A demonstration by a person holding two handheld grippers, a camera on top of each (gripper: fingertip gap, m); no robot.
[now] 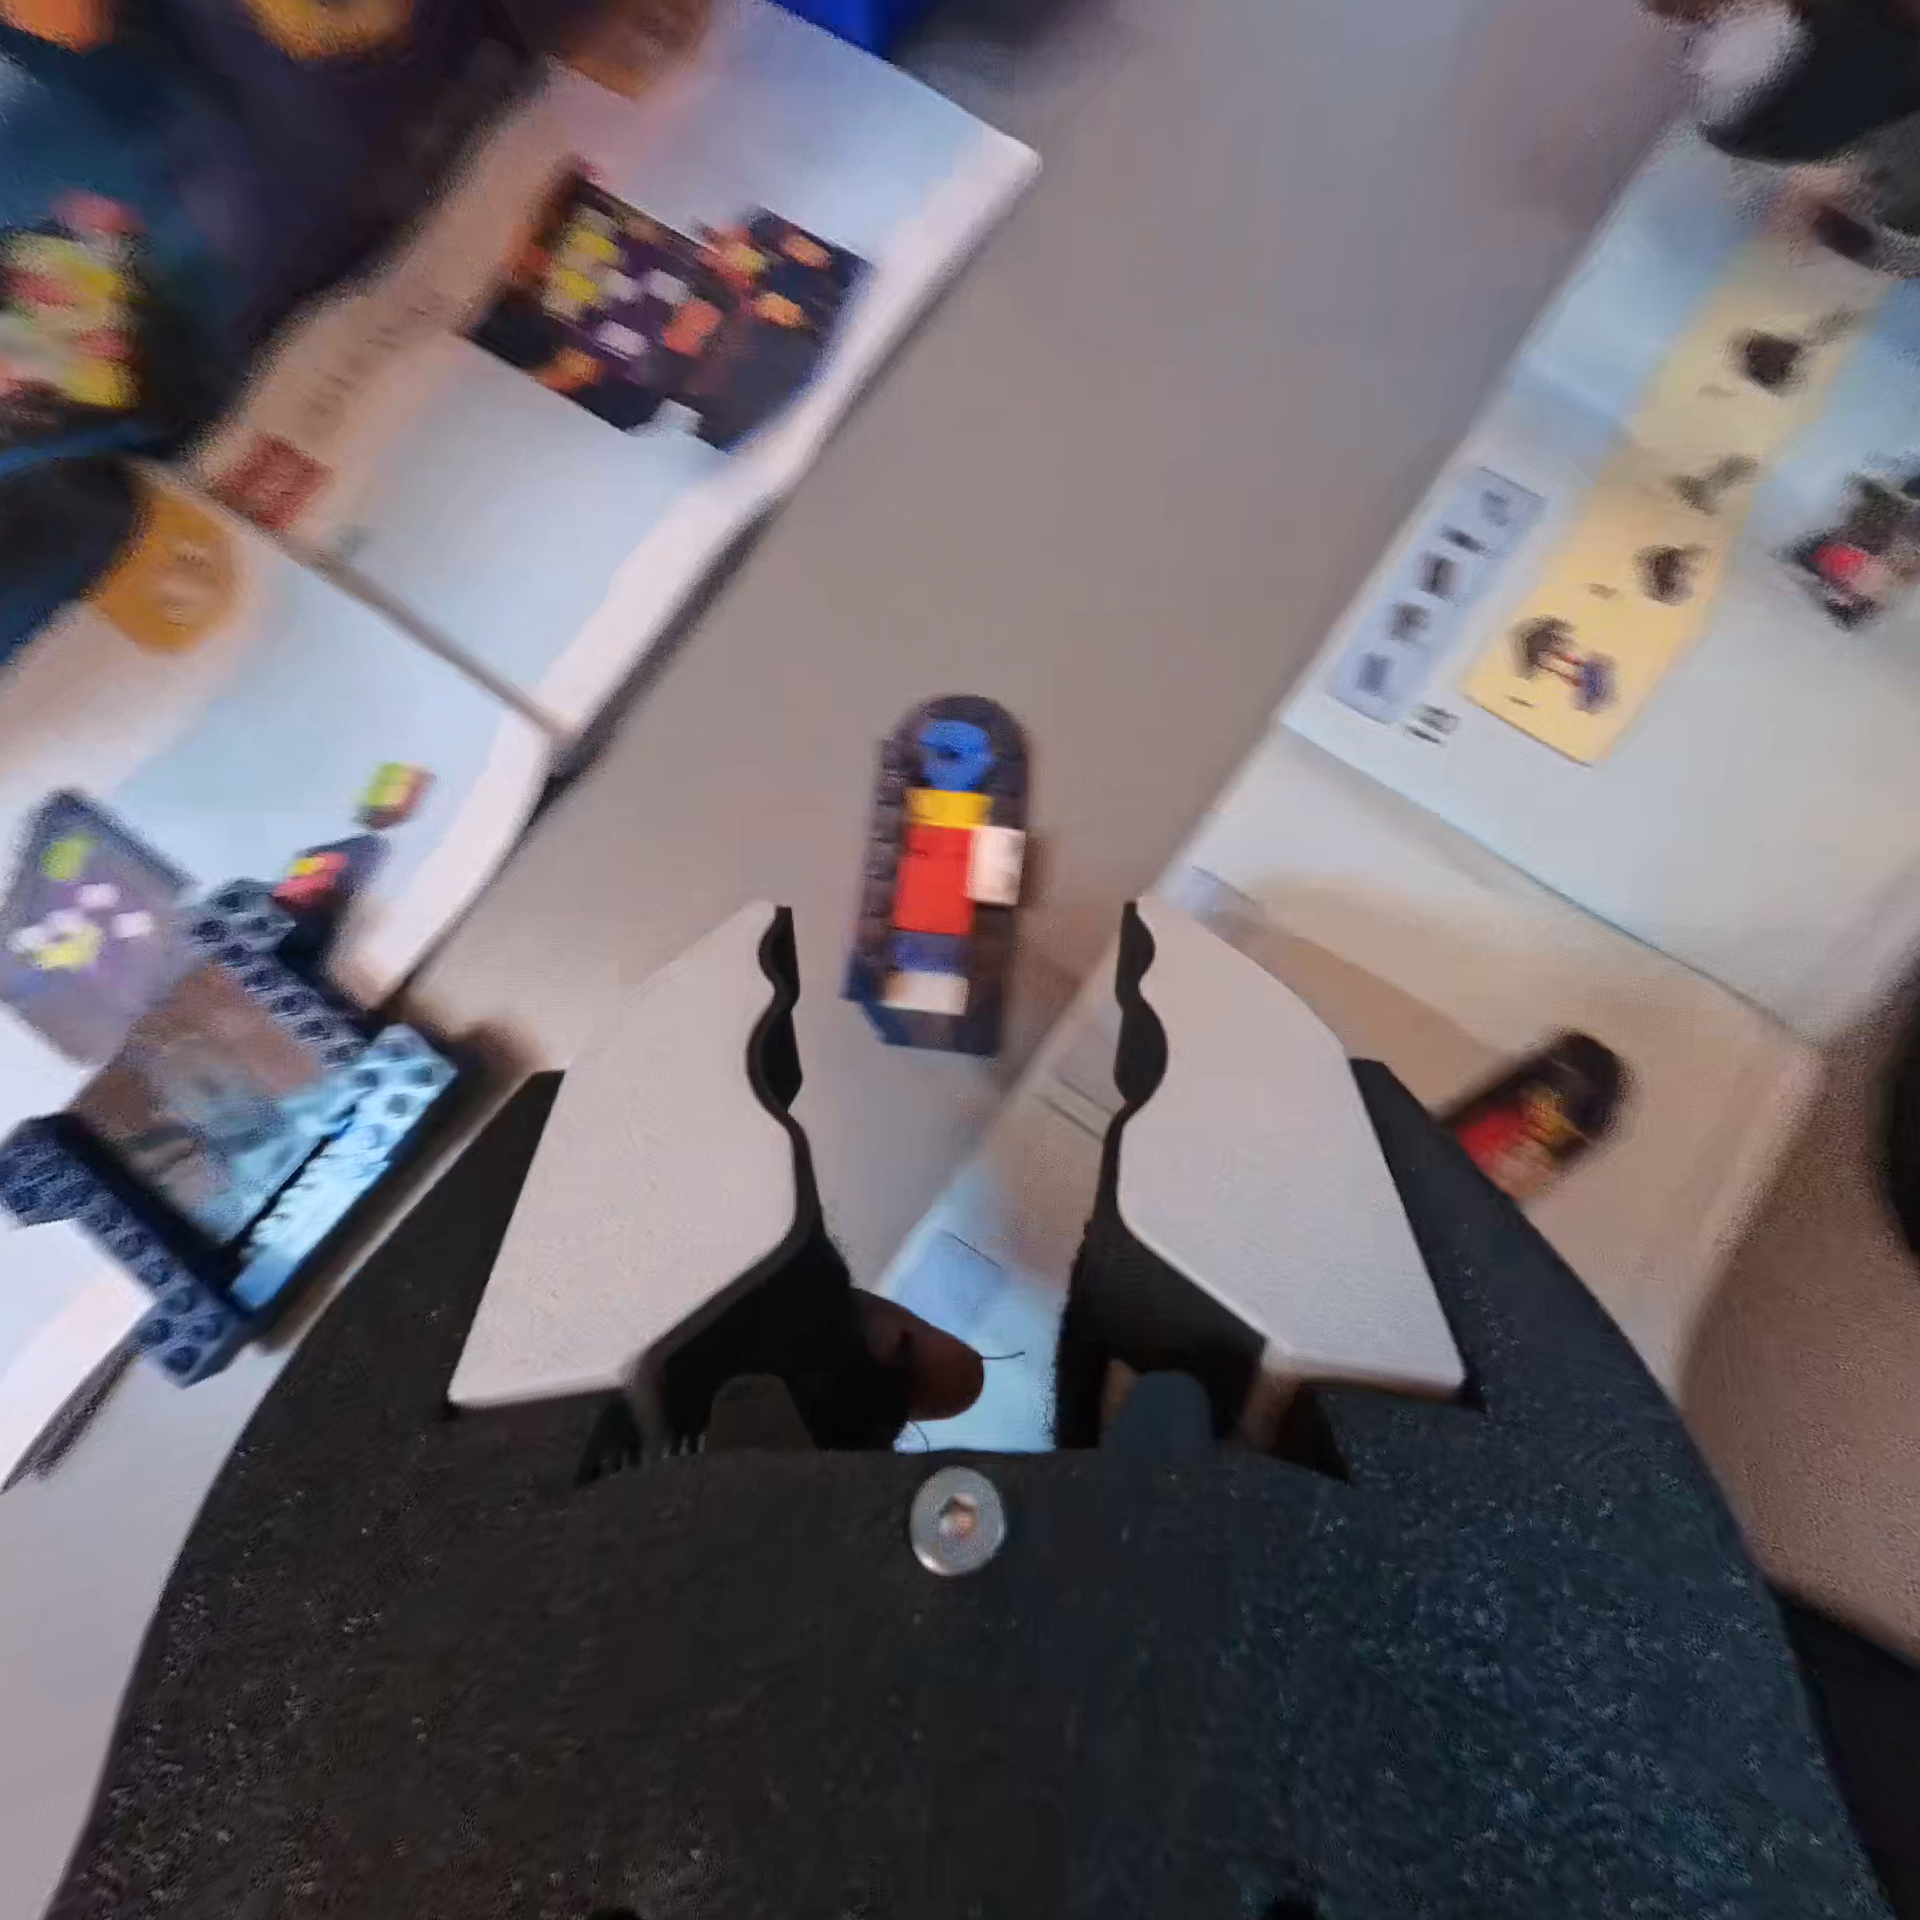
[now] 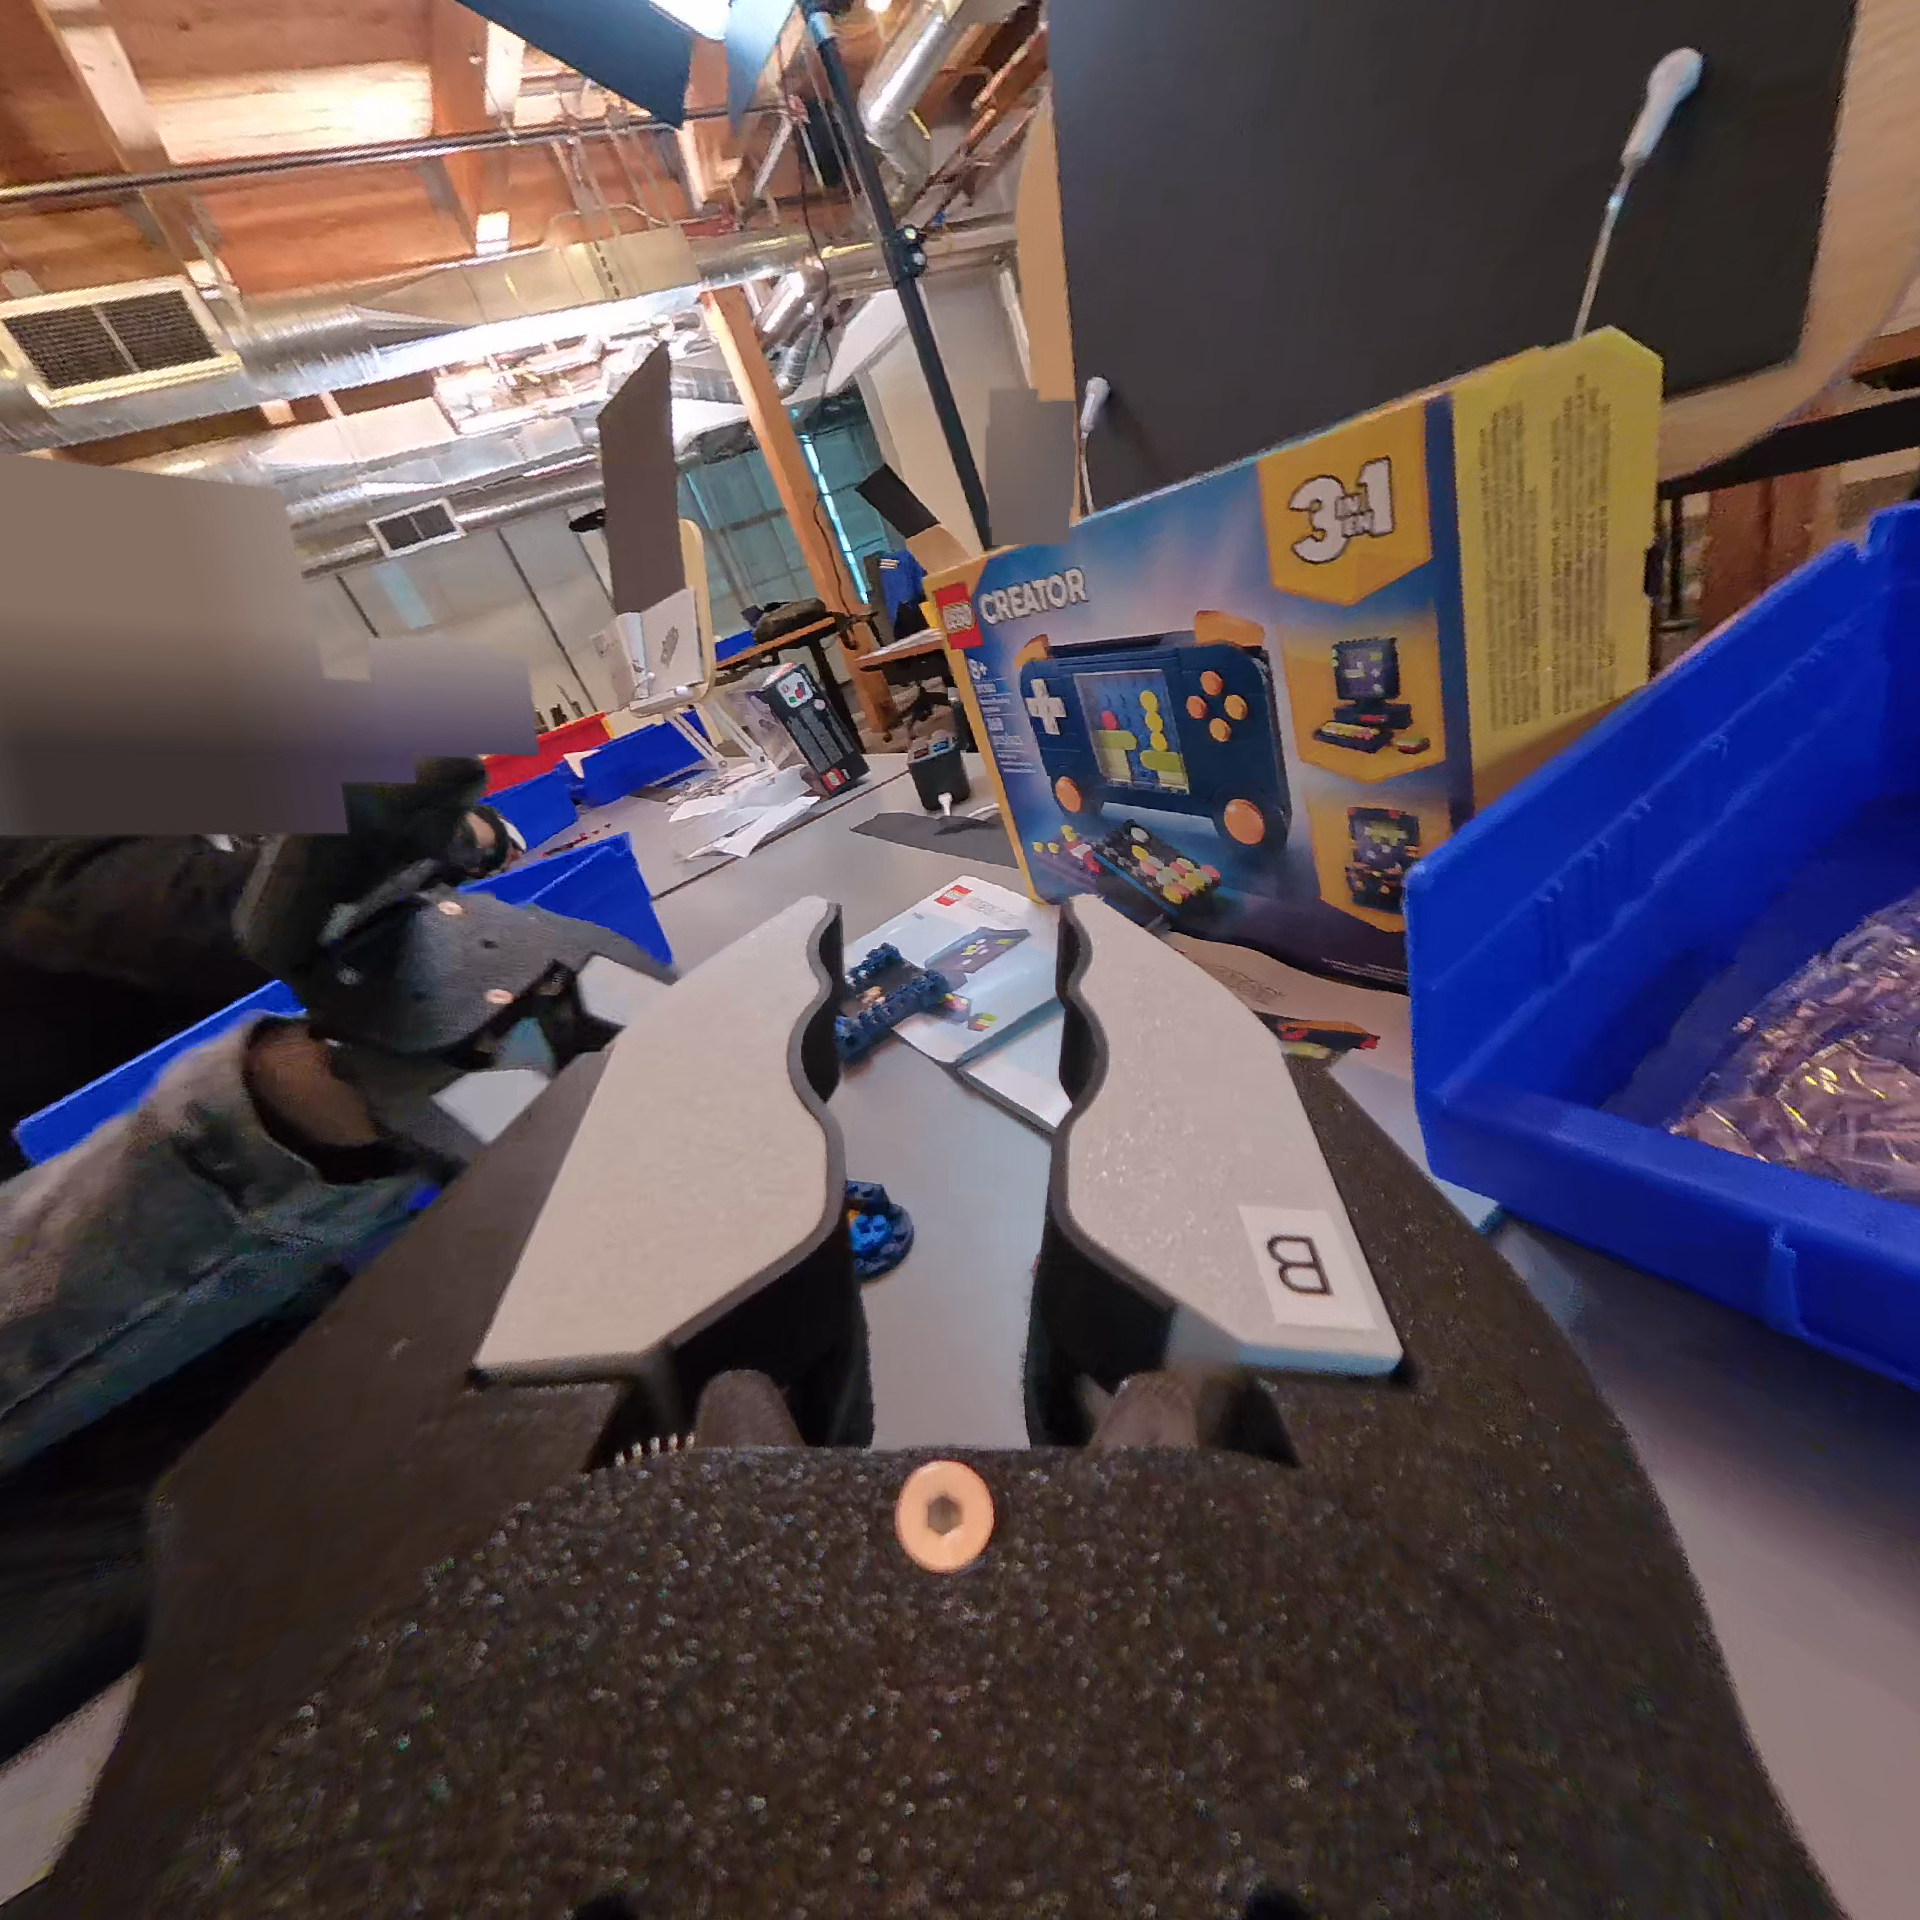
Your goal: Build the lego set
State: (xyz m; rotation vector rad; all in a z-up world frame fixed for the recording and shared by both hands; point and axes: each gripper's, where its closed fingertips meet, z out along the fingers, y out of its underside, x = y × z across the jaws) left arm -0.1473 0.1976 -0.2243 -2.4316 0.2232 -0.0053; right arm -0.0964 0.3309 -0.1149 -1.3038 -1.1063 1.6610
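Grey tabletop carries a small dark-blue brick piece lying free just ahead of the left gripper, whose fingers stand apart on nothing, while the right gripper, likewise apart and unloaded, hangs above a booklet bearing a half-built blue frame.

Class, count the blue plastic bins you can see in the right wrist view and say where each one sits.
3 at least: a large bin at right holding clear bags, one behind the left gripper, one farther back. Blue edges lower left may be another.
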